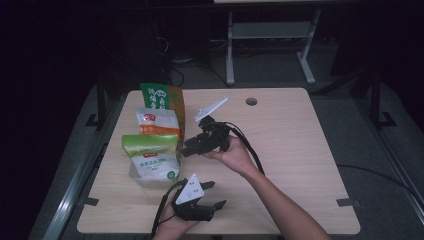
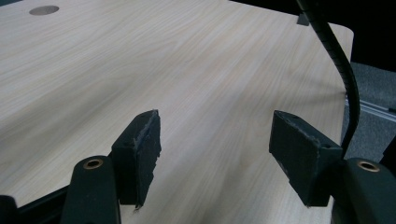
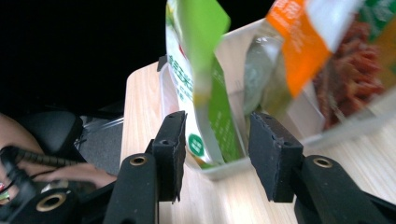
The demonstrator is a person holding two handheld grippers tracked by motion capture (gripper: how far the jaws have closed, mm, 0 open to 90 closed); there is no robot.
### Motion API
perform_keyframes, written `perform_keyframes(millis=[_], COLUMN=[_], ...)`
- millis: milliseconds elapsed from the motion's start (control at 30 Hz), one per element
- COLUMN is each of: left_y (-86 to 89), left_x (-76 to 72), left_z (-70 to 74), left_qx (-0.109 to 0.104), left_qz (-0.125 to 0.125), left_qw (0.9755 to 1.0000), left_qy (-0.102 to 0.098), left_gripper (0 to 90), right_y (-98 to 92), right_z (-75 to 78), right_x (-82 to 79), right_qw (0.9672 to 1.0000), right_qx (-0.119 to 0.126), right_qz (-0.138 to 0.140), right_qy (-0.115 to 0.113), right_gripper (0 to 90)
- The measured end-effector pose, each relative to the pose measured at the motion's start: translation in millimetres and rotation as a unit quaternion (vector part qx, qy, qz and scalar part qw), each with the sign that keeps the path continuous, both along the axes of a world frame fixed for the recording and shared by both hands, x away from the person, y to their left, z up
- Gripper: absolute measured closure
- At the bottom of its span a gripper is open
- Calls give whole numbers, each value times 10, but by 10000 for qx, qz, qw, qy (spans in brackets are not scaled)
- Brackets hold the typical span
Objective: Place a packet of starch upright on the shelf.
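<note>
3 upright pouches are seen in a clear tray [image 1: 136, 176] at the table's [image 1: 300, 150] left. The green pouch [image 1: 152, 155] stands edge-on just ahead of the right gripper [image 1: 192, 146], its jaws wide and empty. The left gripper [image 1: 212, 195], also wide, faces bare wood.

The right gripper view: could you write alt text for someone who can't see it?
The open tool points its two black jaws at a green and white food pouch, which stands in a clear tray on a light wooden table. An orange and white pouch and a pack showing reddish food stand beside the green pouch.
</note>
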State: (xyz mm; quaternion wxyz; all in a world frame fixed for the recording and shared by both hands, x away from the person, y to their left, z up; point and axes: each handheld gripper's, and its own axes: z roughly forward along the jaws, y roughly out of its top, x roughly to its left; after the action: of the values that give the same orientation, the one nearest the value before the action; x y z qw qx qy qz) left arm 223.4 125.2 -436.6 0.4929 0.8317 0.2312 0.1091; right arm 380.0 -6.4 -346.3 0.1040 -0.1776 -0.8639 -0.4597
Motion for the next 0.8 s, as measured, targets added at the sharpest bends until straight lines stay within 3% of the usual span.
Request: perform_keyframes(millis=[67, 500, 800], left_y=[13, 11, 30], left_x=[19, 48, 76], left_z=[14, 23, 25], left_qx=[-10, -45, 19], left_qz=[-8, 27, 23], left_qw=[10000, 10000, 10000], left_qy=[-78, -47, -21], left_gripper=[332, 332, 326], right_y=[-77, -584, -772], right_z=[7, -26, -29], right_x=[-10, 23, 30], right_qw=[10000, 9985, 9972], right_qx=[-48, -237, -295], right_qz=[-74, -486, -691], right_qy=[-12, -37, 19], right_gripper=[541, 479, 438])
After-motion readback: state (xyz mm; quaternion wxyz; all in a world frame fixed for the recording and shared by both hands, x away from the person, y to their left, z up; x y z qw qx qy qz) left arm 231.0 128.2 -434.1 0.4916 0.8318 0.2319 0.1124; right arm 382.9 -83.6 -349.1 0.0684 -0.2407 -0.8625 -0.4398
